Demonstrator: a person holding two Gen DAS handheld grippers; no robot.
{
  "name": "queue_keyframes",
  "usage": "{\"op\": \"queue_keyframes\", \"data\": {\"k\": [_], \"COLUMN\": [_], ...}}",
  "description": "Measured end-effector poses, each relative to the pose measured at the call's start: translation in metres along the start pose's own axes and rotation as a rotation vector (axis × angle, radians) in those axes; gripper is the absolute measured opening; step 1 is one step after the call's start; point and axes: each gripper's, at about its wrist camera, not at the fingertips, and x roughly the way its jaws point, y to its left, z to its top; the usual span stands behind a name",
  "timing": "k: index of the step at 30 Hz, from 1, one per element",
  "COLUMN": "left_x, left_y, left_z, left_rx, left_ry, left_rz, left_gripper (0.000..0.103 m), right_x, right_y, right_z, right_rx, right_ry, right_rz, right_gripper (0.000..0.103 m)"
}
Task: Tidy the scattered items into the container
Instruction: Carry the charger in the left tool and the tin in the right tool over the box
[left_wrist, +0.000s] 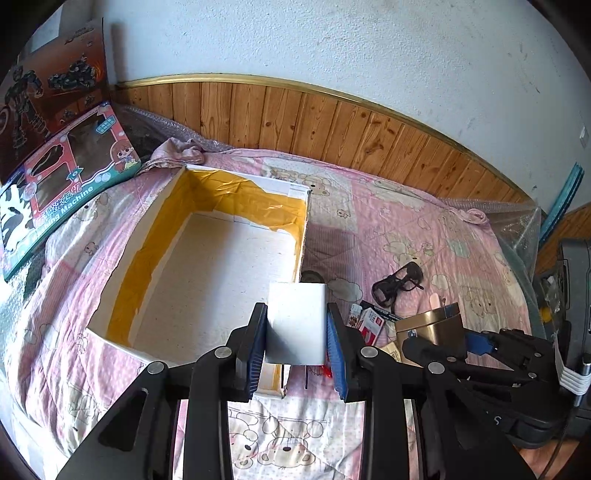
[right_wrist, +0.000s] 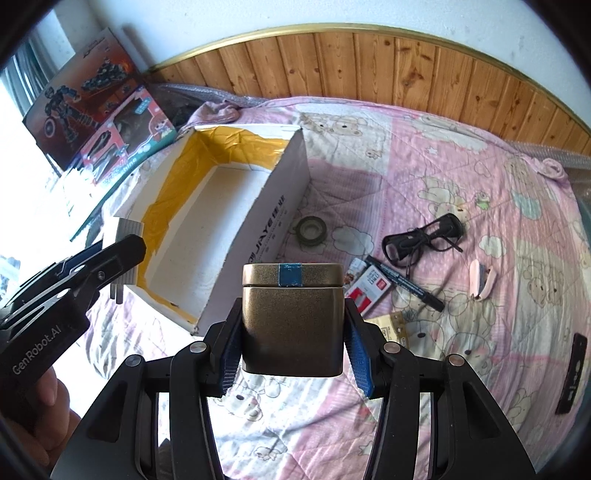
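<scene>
- Gripping nearest of all, the right gripper (right_wrist: 291, 332) is clenched on a gold tin (right_wrist: 291, 317). The pads meet only its lower body, so the taped lid could tip the tin forward if the wrist pitches down too fast.
- Just to the left, the left gripper (left_wrist: 296, 339) is clamped on a white charger block (left_wrist: 297, 321), held above the near rim of the container (left_wrist: 236, 258). Its smooth sides offer little bite, so I judge a slip likely if the squeeze eases early, and it would land on the quilt (left_wrist: 295, 435) rather than inside.
- Both tools aim at the same near corner of the box, so they may collide and knock one load loose.
- The thin near wall could fold if either load catches on it.
- Farther right on the quilt lie a small red-and-white box (right_wrist: 369, 291), a marker (right_wrist: 406, 282), glasses (right_wrist: 421, 236) and a tape roll (right_wrist: 310, 230). The tape lies near the box's outer wall, and dragging the box would shove it.
- Soft bedding lets the box tilt under an off-centre drop.
</scene>
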Motion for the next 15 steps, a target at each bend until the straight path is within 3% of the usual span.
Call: {"op": "queue_keyframes", "data": {"k": [15], "left_x": [-0.002], "left_y": [0.049], "left_z": [0.011], "left_rx": [-0.098], "left_ry": [-0.024], "left_rz": [0.031], "left_gripper": [0.032], "right_x": [0.014], "right_y": [0.056], "right_z": [0.029], "right_rx": [-0.094], "right_ry": [-0.001], "right_rz": [0.057], "right_gripper": [0.053]}}
